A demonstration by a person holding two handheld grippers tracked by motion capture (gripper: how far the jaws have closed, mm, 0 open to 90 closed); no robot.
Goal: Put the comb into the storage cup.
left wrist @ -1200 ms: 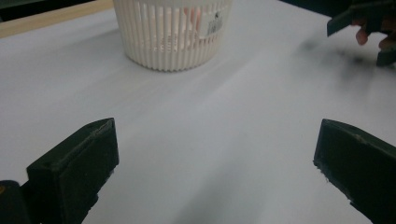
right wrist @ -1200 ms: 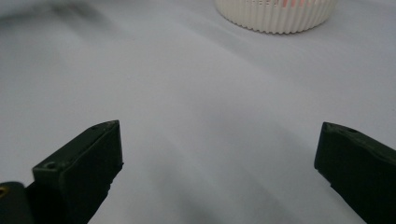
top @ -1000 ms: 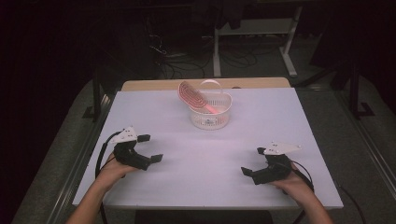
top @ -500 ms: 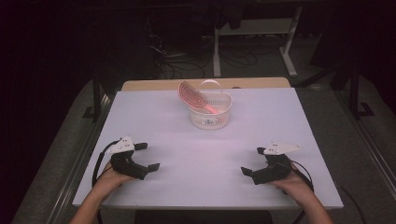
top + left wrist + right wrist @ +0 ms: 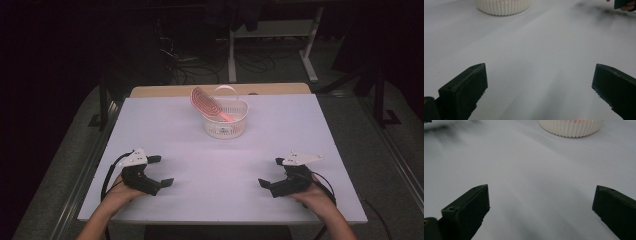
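Observation:
A white slatted basket (image 5: 226, 122) with an upright handle stands at the far middle of the white table (image 5: 220, 155). A pink hairbrush (image 5: 207, 103) leans out of it toward the left. The basket's ribbed base shows at the top of the left gripper view (image 5: 502, 6) and of the right gripper view (image 5: 571, 127). My left gripper (image 5: 161, 171) rests near the front left edge, open and holding nothing. My right gripper (image 5: 271, 172) rests near the front right edge, open and holding nothing too. Both sets of jaws stand wide apart over bare tabletop (image 5: 536, 75).
A wooden strip (image 5: 165, 90) runs along the table's far edge. Beyond it, in the dark, stand a white metal stand (image 5: 272, 35) and cables on the floor. The other hand's gripper (image 5: 624, 3) shows at the upper right of the left gripper view.
My left gripper has drawn back toward the front edge of the table and a little to the left. The right gripper, basket and hairbrush have stayed put.

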